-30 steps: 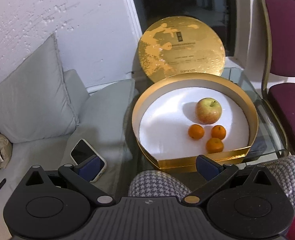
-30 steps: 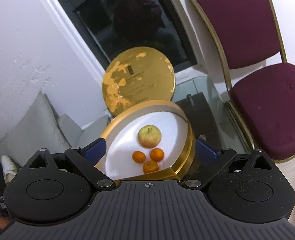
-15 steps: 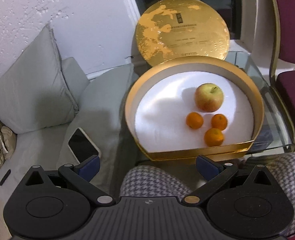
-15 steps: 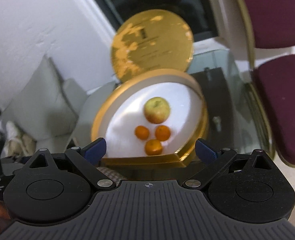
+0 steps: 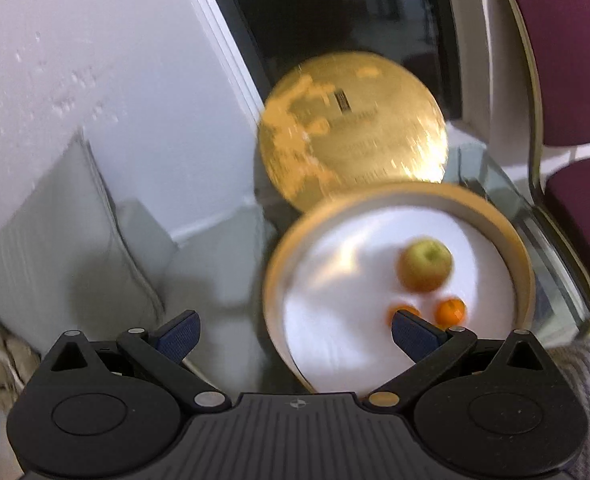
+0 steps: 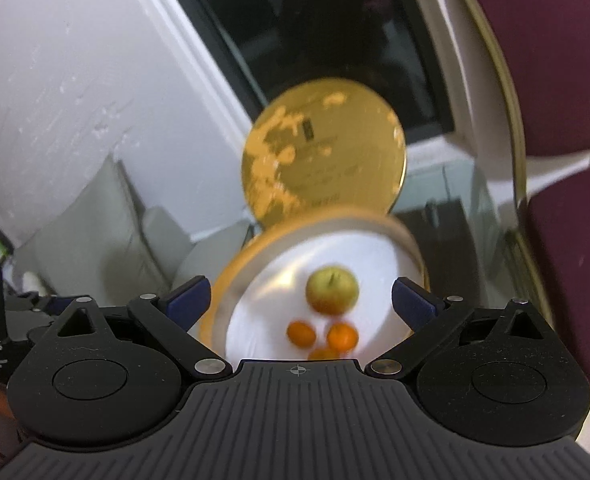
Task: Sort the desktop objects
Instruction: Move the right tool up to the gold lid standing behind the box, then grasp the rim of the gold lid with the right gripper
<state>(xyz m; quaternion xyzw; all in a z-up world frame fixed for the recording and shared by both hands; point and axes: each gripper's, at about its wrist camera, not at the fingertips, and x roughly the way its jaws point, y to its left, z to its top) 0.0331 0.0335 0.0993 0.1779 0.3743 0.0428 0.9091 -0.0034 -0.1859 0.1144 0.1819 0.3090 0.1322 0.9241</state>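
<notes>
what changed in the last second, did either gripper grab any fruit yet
No grab yet. Both cameras swung and the views are now motion-blurred; the phone seen earlier in the left view is out of frame. The left gripper and right gripper stay open and empty. The apple and oranges still lie in the round gold box, with the gold lid still propped behind it.

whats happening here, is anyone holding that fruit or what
Nobody is holding anything yet. A person carries a claw in each hand, and both the left claw and the right claw are open and empty, pointed toward a round gold box on a glass table. Inside sit an apple and small oranges. The gold lid stands upright behind the box. Both views are motion-blurred.
</notes>
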